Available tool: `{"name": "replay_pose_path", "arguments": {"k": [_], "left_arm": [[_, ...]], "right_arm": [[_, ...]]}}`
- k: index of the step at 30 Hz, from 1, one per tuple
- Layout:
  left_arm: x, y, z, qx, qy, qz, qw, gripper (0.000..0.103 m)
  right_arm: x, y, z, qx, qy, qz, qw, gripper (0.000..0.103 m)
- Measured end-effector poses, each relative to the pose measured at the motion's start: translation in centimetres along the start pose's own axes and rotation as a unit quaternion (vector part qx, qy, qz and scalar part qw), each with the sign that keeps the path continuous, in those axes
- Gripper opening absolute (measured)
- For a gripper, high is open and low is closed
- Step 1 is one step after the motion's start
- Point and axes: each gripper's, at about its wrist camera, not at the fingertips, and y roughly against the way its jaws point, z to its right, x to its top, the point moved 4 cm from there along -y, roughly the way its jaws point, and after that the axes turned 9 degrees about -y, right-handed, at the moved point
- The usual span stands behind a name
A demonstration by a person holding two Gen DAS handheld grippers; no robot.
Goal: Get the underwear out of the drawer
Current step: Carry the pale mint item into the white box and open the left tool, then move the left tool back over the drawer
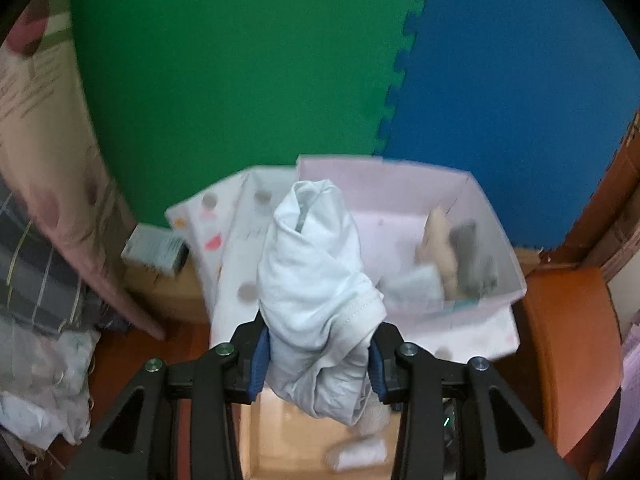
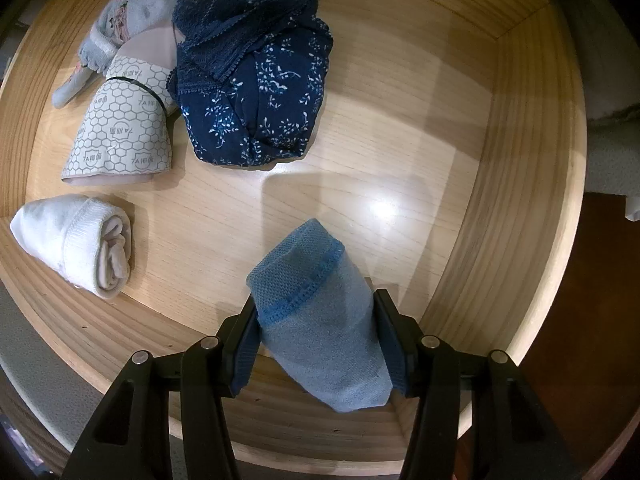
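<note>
The left gripper (image 1: pixel 318 354) has its jaws clenched on a pale white garment (image 1: pixel 320 276), bunched and raised above the drawer, with a pink storage box (image 1: pixel 472 196) beyond it at 1 o'clock. A loose fold hangs below the jaws, so it could catch on the drawer edge or slide free if the grip holds only an outer layer. That view is smeared with motion, and a quick swing might fling the cloth short of the box. The box already holds a beige and a grey item at its 3 o'clock side, and a white dotted flap (image 1: pixel 236 240) lies at 10 o'clock of the garment; either could block a clean drop.

The right gripper (image 2: pixel 316 330) points nearly straight down into the wooden drawer (image 2: pixel 520 184), its jaws grasping a light blue piece of underwear (image 2: pixel 316 312). Only the lower part sits between the pads, so it may slip out on the lift. Other things left in the drawer: a rolled white sock (image 2: pixel 80 240) at 9 o'clock, a paper-banded bundle (image 2: pixel 124 128) and a grey sock (image 2: pixel 124 20) at 10 o'clock, and navy lace-trimmed floral underwear (image 2: pixel 256 84) at 12 o'clock. The near drawer wall stands close to the right jaws and could snag the cloth
</note>
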Motion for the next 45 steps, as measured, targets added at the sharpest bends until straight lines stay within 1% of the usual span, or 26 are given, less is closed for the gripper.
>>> {"name": "replay_pose_path", "arguments": {"k": [3, 4, 6, 9, 13, 17, 18, 19, 23, 25, 27, 31, 32, 34, 38, 42, 45], "left_arm": [[2.6, -1.7, 1.0, -0.006, -0.013, 0.007, 0.9999, 0.04], [3.0, -2.3, 1.1, -0.004, -0.015, 0.007, 0.9999, 0.04], [3.8, -4.5, 1.8, 0.005, -0.031, -0.008, 0.9995, 0.04], [3.6, -7.2, 2.2, 0.009, -0.038, -0.029, 0.9988, 0.04], [2.3, -10.8, 2.6, 0.009, -0.04, -0.064, 0.9971, 0.04], [1.4, -12.2, 3.1, 0.019, -0.049, -0.069, 0.9962, 0.041], [1.4, -12.3, 3.1, 0.021, -0.051, -0.069, 0.9961, 0.041], [1.3, -12.4, 3.3, 0.024, -0.052, -0.07, 0.9959, 0.044], [1.1, -12.5, 3.6, 0.036, -0.069, -0.07, 0.9945, 0.046], [1.2, -12.2, 3.8, 0.048, -0.078, -0.068, 0.9935, 0.048], [1.4, -11.6, 3.9, 0.054, -0.085, -0.061, 0.9931, 0.053], [2.2, -10.0, 3.9, 0.051, -0.084, -0.042, 0.9943, 0.057], [2.4, -9.7, 3.8, 0.049, -0.081, -0.04, 0.9947, 0.061], [2.7, -8.9, 3.5, 0.044, -0.075, -0.035, 0.9956, 0.061], [2.6, -7.3, 3.0, 0.05, -0.073, -0.025, 0.9958, 0.061], [1.4, -6.0, 2.2, 0.048, -0.072, -0.028, 0.9958, 0.061], [-0.7, -5.5, 1.1, 0.046, -0.07, -0.04, 0.9957, 0.061]], "right_arm": [[-0.1, 0.0, 0.1, 0.001, 0.0, 0.0, 1.0, 0.051], [-0.1, 0.0, 0.1, 0.001, 0.0, 0.0, 1.0, 0.051], [-0.1, 0.0, 0.1, 0.001, -0.002, 0.0, 1.0, 0.051], [-0.1, -0.1, 0.1, 0.001, -0.004, -0.001, 1.0, 0.051], [-0.2, -0.2, 0.1, 0.003, -0.007, -0.002, 1.0, 0.051], [-0.2, -0.2, 0.1, 0.005, -0.01, -0.003, 1.0, 0.051], [-0.2, -0.3, 0.1, 0.006, -0.011, -0.003, 1.0, 0.051], [-0.2, -0.3, 0.1, 0.006, -0.011, -0.004, 1.0, 0.051], [0.0, -0.5, 0.1, 0.007, -0.012, -0.005, 1.0, 0.051], [0.1, -0.5, 0.2, 0.007, -0.012, -0.006, 1.0, 0.052], [0.3, -0.5, 0.2, 0.006, -0.012, -0.006, 1.0, 0.051], [0.4, -0.5, 0.2, 0.006, -0.013, -0.006, 1.0, 0.052], [0.4, -0.5, 0.2, 0.006, -0.013, -0.006, 1.0, 0.052], [0.4, -0.6, 0.2, 0.006, -0.014, -0.006, 1.0, 0.052], [0.5, -0.5, 0.2, 0.006, -0.014, -0.006, 1.0, 0.051], [0.6, -0.6, 0.3, 0.005, -0.017, -0.007, 1.0, 0.052], [0.6, -0.6, 0.4, 0.004, -0.021, -0.008, 1.0, 0.052]]}}
